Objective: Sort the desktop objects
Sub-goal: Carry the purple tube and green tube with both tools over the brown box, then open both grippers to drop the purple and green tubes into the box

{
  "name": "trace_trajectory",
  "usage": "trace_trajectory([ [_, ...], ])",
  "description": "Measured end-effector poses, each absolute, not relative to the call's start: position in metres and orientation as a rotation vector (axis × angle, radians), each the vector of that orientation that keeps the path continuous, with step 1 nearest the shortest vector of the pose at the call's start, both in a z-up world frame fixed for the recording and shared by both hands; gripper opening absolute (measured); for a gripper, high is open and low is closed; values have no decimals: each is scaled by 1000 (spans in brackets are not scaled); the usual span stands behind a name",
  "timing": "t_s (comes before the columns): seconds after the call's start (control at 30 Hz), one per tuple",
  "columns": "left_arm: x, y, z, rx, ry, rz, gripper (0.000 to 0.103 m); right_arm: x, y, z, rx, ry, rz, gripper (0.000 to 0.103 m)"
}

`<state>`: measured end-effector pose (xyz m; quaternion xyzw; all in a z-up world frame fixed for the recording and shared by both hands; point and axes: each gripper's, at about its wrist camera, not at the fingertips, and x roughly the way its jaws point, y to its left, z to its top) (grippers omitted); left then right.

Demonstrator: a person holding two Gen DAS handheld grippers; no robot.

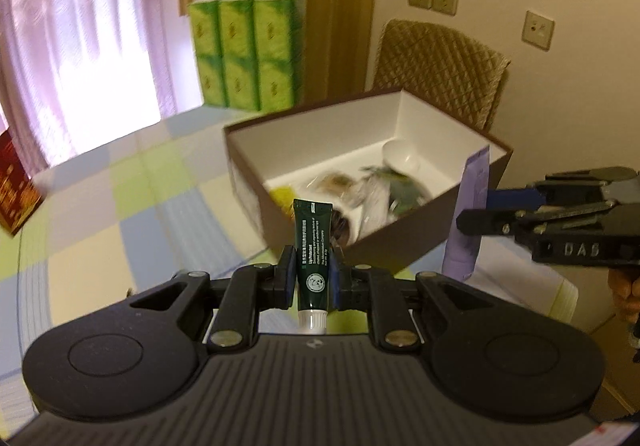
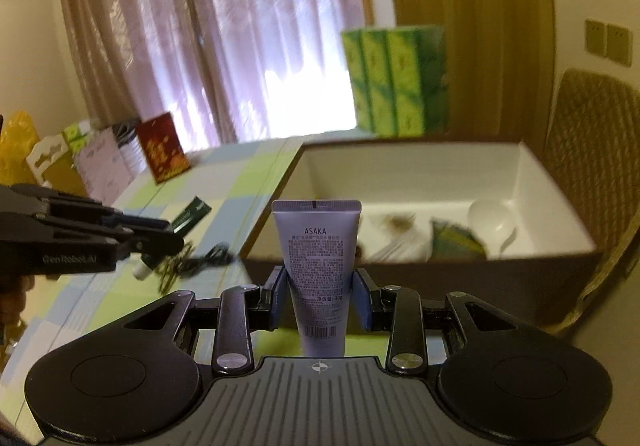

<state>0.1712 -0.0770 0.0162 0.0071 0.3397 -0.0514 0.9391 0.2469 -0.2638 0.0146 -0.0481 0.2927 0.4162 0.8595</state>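
- the left gripper [image 1: 311, 278] is pinching a dark green tube [image 1: 313, 246] between its two blue-padded fingers, with the white cap pointing back toward the camera and the crimped end sticking up
- the right gripper [image 2: 319, 296] is clamping a pale purple tube [image 2: 318, 266] marked "asaka", crimped end up, its pads pressing on the tube's lower sides
- both tubes are hanging in the air above the checked tablecloth [image 1: 120, 206], just in front of the near wall of the brown box [image 1: 400, 242]
- the box is sitting open on the table, white inside, and is holding a white spoon [image 2: 494, 224], a green patterned packet [image 2: 456, 242] and a few other wrapped items too blurred to tell
- in the right wrist view the left gripper is coming in from the left edge, with a black cable [image 2: 204, 260] lying on the cloth beneath it
- a stack of green tissue packs [image 1: 248, 50] is standing behind the box, and a red box [image 2: 162, 150] is standing at the table's far left by the curtain [image 2: 208, 38]
- a quilted chair back [image 1: 440, 66] is showing behind the box
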Motion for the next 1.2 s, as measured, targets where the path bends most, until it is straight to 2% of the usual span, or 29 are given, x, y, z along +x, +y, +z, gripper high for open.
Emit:
trace_trajectory([
  [0.23,213,-90,26,26,649,-131,13,292,-282,43,-97,525,814,32],
  [0.43,250,-95,26,1,649,-146,13,339,-289,43,-130,511,767,32],
  [0.93,312,-101,-26,-78,815,-136,13,404,-298,-13,-215,721,744,32],
  [1.2,331,-114,-53,-9,1015,-138,13,420,-292,-24,-250,850,803,33],
])
